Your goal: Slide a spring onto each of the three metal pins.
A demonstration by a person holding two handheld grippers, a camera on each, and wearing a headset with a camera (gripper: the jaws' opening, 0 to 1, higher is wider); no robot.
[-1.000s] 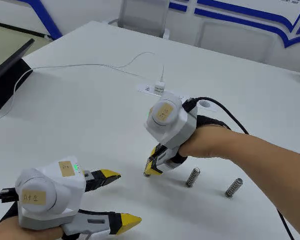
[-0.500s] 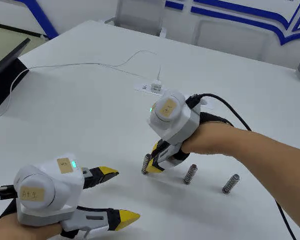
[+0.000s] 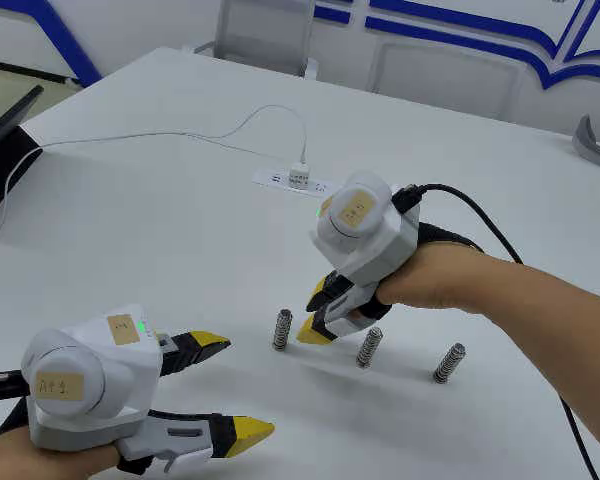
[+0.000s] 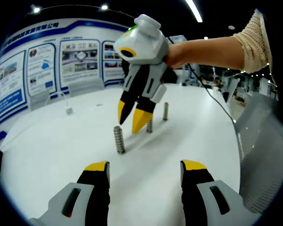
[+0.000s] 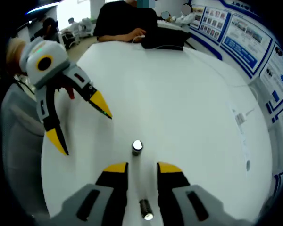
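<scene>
In the head view, three springs stand upright in a row on the white surface (image 3: pixel 160 220), low in the frame: the first spring (image 3: pixel 282 329), the second spring (image 3: pixel 369 346) and the third spring (image 3: pixel 448 362). They could hardly stand so by themselves, so I judge that each one sits already on its pin; the pins themselves are hidden. The right tool (image 3: pixel 316 315) hangs between the first and the second spring, its jaws apart and holding nothing. The left tool (image 3: pixel 235 387), at lower left, is spread wide and empty too, probably kept aside so it does not disturb the row.

In the left gripper view, the left tool (image 4: pixel 145 167) points toward the row. The right tool (image 4: pixel 132 115) hangs tip-down just beside the first spring (image 4: pixel 119 140), not touching it.

In the right gripper view, the first spring (image 5: pixel 137 147) is seen from above, just ahead of the right tool (image 5: pixel 142 168) and outside its parted jaws. The task looks finished.
</scene>
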